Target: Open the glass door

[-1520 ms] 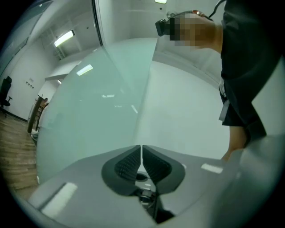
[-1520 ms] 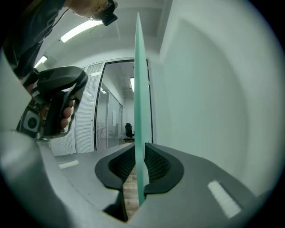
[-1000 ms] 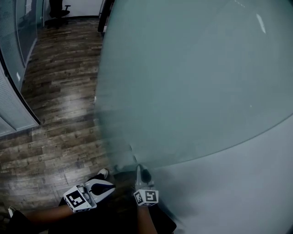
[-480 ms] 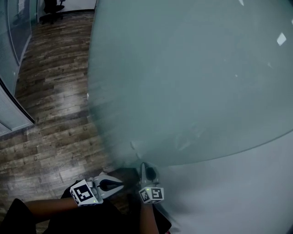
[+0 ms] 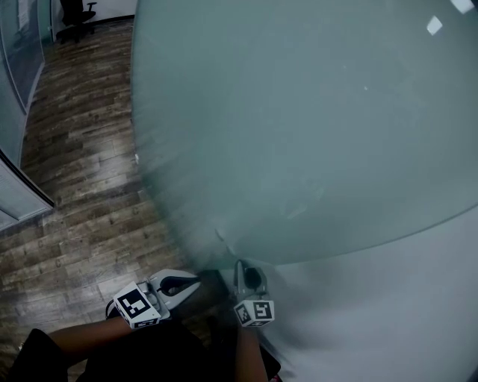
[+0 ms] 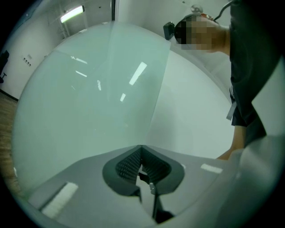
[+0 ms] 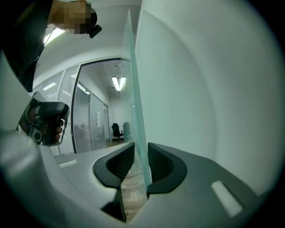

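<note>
At the free edge of the tall frosted glass door (image 5: 299, 127), my right gripper (image 7: 140, 151) straddles the pane, its jaws just opening and the pads loose. My left gripper (image 6: 141, 150) is pressed together, empty. Risk: the edge slips out and the door swings back.

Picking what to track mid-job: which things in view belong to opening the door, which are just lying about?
Job: glass door; right gripper, its fingers just opening, the door's edge between them.
Lying about: office chair; wood floor; left gripper, shut and empty.
</note>
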Available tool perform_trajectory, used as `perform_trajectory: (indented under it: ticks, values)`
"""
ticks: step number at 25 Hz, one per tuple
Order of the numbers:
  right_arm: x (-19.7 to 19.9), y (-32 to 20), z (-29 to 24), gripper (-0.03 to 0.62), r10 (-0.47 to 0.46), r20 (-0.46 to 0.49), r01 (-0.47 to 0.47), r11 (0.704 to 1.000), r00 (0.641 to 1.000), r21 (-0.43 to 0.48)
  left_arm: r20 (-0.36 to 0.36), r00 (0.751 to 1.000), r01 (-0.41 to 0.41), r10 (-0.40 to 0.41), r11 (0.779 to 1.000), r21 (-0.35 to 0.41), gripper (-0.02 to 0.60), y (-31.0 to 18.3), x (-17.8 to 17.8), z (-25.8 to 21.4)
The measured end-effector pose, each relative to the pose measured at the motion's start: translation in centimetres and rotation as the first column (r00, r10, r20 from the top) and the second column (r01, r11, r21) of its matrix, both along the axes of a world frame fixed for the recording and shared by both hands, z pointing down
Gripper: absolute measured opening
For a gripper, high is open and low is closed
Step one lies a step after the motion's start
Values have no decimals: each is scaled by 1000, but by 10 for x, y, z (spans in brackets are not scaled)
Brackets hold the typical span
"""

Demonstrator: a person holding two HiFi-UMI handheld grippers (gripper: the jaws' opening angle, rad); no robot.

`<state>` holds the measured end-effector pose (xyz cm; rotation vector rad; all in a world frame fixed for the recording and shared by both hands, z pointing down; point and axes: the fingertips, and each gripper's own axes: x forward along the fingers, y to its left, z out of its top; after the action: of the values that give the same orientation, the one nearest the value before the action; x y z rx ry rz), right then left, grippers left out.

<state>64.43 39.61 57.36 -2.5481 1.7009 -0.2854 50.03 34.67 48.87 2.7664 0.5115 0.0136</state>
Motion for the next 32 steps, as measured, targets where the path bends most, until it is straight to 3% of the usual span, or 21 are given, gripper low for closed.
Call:
perform_trajectory:
  ticks: [15, 27, 32]
  values:
    - [19, 6, 1, 97, -38, -20, 39, 999, 999, 25, 1, 995, 100, -100, 995, -20, 0, -20, 25, 10]
    - [11, 8, -9, 92, -36, -53, 36, 999, 998, 12, -6, 998, 64, -64, 998, -17, 0, -5, 26, 20]
    - [19, 5, -11, 92, -27, -77, 27, 1000, 997, 0, -45, 998, 51, -51, 999, -3, 0, -2, 26, 10]
